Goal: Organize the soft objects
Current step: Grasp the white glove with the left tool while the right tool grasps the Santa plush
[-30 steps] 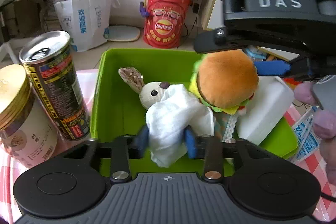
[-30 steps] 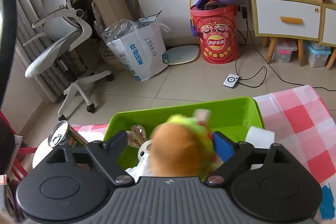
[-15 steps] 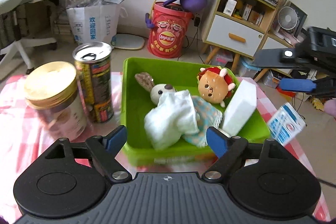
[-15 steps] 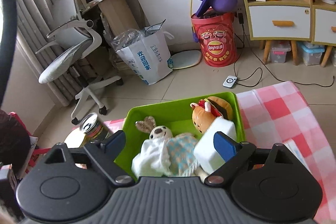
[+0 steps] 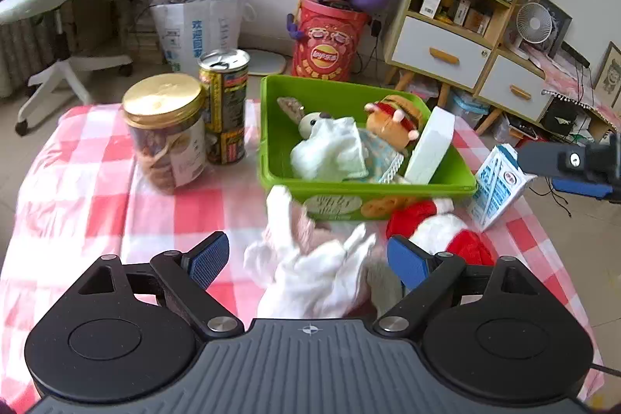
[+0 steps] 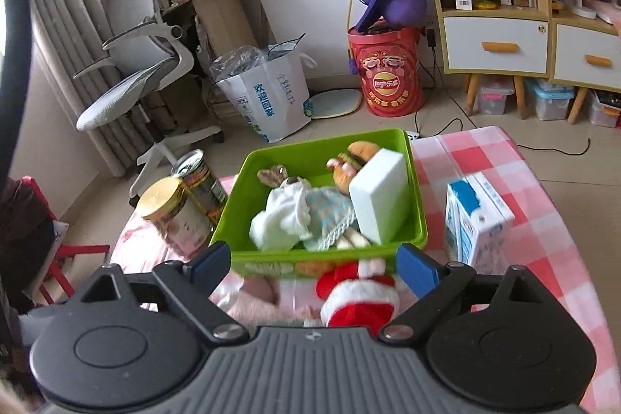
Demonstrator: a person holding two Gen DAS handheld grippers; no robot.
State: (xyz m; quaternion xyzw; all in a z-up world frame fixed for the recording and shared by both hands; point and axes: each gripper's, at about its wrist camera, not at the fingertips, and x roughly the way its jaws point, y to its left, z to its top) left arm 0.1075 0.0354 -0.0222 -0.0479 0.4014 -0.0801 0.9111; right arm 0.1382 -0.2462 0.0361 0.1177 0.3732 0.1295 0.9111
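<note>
Hovering with left gripper (image 5: 306, 257) jaws just opening wide, right gripper (image 6: 314, 264) jaws apart, both empty, near green plastic bin (image 5: 271, 127) holding plush toys

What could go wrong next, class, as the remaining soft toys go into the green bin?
1. The green bin is already crowded by the white foam block and rabbit doll; another toy may spill over.
2. The milk carton stands close beside the red-and-white plush; reaching for it could tip the carton.
</note>
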